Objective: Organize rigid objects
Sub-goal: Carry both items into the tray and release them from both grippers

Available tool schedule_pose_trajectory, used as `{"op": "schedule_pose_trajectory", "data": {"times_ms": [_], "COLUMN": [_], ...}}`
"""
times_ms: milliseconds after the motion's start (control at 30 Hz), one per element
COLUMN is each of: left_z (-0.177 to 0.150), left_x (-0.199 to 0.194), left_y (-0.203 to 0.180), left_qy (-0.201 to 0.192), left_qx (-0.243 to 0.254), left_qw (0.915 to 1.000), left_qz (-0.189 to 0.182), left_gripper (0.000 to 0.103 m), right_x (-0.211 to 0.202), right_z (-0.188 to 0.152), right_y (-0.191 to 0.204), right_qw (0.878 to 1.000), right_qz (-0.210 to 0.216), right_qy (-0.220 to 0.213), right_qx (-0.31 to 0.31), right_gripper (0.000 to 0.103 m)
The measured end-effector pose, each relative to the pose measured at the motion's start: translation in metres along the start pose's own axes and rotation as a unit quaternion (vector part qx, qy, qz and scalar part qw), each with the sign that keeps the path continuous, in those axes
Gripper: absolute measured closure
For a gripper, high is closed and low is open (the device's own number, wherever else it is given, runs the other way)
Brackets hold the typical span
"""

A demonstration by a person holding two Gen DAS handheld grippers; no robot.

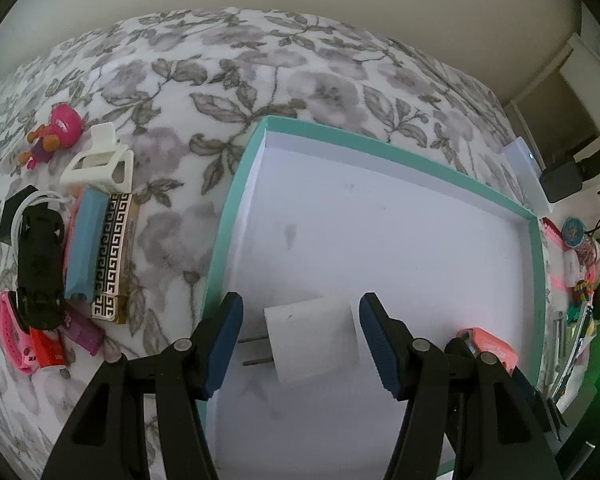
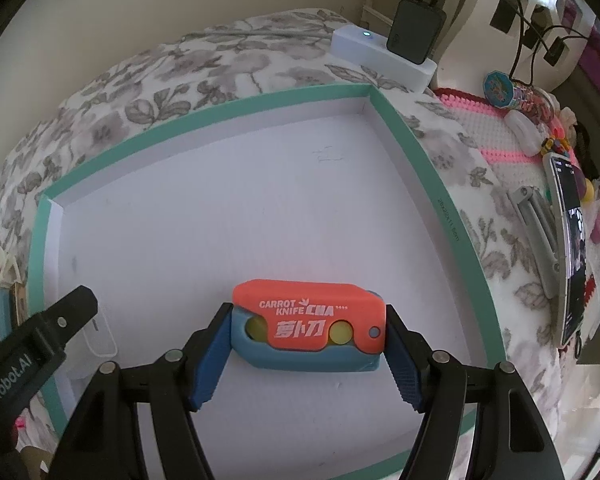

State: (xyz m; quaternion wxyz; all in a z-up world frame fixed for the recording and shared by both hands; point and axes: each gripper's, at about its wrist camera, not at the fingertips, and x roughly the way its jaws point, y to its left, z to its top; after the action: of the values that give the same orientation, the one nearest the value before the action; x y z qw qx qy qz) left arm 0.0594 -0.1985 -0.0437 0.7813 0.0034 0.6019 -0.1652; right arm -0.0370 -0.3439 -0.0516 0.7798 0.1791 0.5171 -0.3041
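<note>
A teal-rimmed white box (image 1: 236, 184) lies on the flowered bedspread; it also shows in the right wrist view (image 2: 420, 148). My left gripper (image 1: 300, 344) is open over the box's near part, its pads on either side of a white plug charger (image 1: 312, 340) without touching it. The charger lies on the box floor. My right gripper (image 2: 308, 348) is shut on an orange and blue carrot knife toy (image 2: 308, 320), low over the box floor. The toy (image 1: 492, 348) and the right gripper show at the right in the left wrist view.
Left of the box lie a black toy car (image 1: 40, 264), a blue block (image 1: 85, 240), a gold patterned clip (image 1: 114, 256), a white clip (image 1: 100, 164), a pink doll (image 1: 56, 128) and a pink band (image 1: 14, 332). Right of the box are a phone (image 2: 572, 248), a grey clip (image 2: 536, 232) and small toys.
</note>
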Motion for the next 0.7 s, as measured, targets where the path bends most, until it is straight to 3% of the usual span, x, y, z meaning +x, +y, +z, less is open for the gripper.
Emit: {"op": "schedule_pose_trajectory", "data": {"times_ms": [300, 500, 567, 700], "left_z": [-0.004, -0.006, -0.006, -0.006], "left_x": [-0.005, -0.01, -0.013, -0.022], "left_y": [0.014, 0.019, 0.019, 0.021], "left_qy": [0.006, 0.01, 0.007, 0.007], "left_qx": [-0.015, -0.026, -0.023, -0.026], "left_qw": [0.9998, 0.9996, 0.9997, 0.9996], "left_qz": [0.014, 0.002, 0.008, 0.0], "left_gripper": [0.041, 0.04, 0.034, 0.031], "right_x": [-0.002, -0.006, -0.008, -0.01], "right_z": [-0.001, -0.003, -0.003, -0.006], "right_y": [0.009, 0.017, 0.018, 0.022], "right_qw": [1.0, 0.999, 0.999, 0.998], "right_qz": [0.003, 0.008, 0.009, 0.013], "right_qy": [-0.002, -0.004, -0.007, -0.01], "right_qx": [-0.025, -0.046, -0.051, -0.057], "right_gripper": [0.029, 0.029, 0.029, 0.029]}}
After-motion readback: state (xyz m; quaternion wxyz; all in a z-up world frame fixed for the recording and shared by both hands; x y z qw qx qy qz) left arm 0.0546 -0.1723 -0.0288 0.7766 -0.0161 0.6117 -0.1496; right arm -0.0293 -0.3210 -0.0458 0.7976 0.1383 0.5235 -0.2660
